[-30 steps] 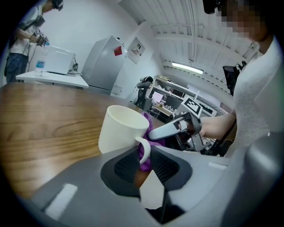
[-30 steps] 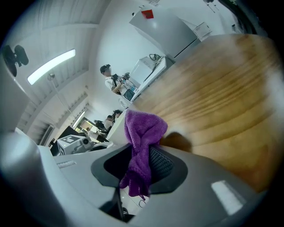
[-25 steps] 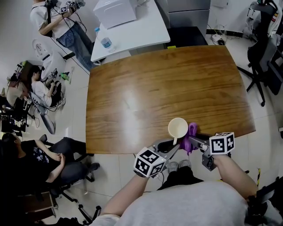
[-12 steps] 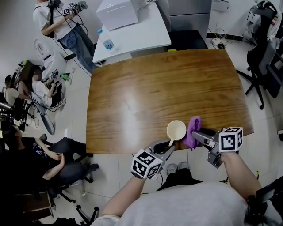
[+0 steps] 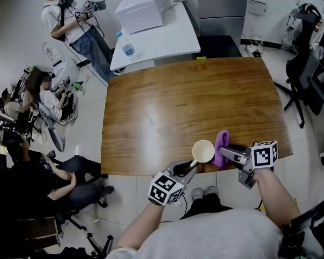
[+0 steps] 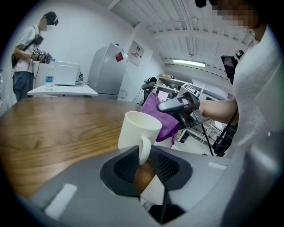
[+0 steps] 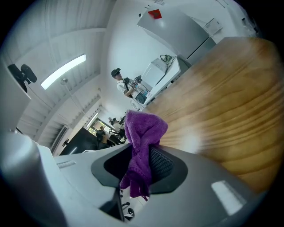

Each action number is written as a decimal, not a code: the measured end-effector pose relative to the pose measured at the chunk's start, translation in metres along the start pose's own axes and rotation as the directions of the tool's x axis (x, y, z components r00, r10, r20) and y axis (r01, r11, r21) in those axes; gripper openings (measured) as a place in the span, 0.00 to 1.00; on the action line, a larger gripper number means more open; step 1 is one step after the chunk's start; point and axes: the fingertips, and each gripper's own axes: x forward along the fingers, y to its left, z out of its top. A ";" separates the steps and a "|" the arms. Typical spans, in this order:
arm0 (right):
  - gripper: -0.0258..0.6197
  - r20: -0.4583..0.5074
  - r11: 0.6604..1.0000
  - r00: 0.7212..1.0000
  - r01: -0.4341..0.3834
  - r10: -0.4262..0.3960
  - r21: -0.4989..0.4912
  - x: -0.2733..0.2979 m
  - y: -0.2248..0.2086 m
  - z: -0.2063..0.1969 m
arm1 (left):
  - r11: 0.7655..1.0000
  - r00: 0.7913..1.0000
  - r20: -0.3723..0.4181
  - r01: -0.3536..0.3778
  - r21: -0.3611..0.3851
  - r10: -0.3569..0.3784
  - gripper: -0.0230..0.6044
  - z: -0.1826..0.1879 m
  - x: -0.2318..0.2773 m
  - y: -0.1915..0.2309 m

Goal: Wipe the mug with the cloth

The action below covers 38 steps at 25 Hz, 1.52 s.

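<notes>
A cream mug (image 5: 203, 150) hangs over the near edge of the wooden table (image 5: 192, 101), held by its handle. My left gripper (image 5: 189, 167) is shut on that handle; in the left gripper view the mug (image 6: 138, 131) stands upright past the jaws, its handle pinched between the pads of the left gripper (image 6: 143, 164). A purple cloth (image 5: 220, 146) sits just right of the mug, touching or nearly touching its side. My right gripper (image 5: 229, 152) is shut on the cloth. In the right gripper view the cloth (image 7: 141, 138) bunches up between the jaws of the right gripper (image 7: 141, 166) and hangs below them.
A white side table (image 5: 162, 35) with a box (image 5: 139, 13) and a water bottle (image 5: 127, 48) stands beyond the far edge. People stand and sit on the floor at the left (image 5: 48, 98). Office chairs (image 5: 304, 66) are at the right.
The cloth has lifted from beside the mug's lower side to level with its rim, and the right gripper shifted slightly right. The mug stays held at about the same spot.
</notes>
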 end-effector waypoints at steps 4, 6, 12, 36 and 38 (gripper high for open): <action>0.22 -0.022 0.998 0.999 -0.031 0.032 0.063 0.012 -0.012 -0.007 | 1.000 1.000 0.003 -0.001 0.016 0.001 0.16 -0.002 0.001 0.005; 0.23 -0.035 0.997 0.999 -0.037 0.040 0.069 0.017 -0.020 -0.010 | 1.000 1.000 -0.004 0.010 0.014 -0.010 0.16 -0.003 0.001 0.004; 0.22 -0.147 0.996 0.988 0.066 -0.057 0.052 0.029 -0.048 -0.034 | 0.999 1.000 -0.018 0.016 0.045 -0.015 0.15 -0.002 0.001 0.008; 0.22 -0.225 0.986 0.974 -0.071 0.036 -0.152 0.033 -0.002 0.014 | 0.988 0.992 -0.009 -0.125 0.088 0.126 0.16 0.007 -0.014 0.054; 0.22 -0.249 0.985 0.967 -0.090 0.051 -0.144 0.038 -0.003 0.009 | 0.990 0.992 -0.010 -0.121 0.076 0.122 0.16 0.009 -0.015 0.054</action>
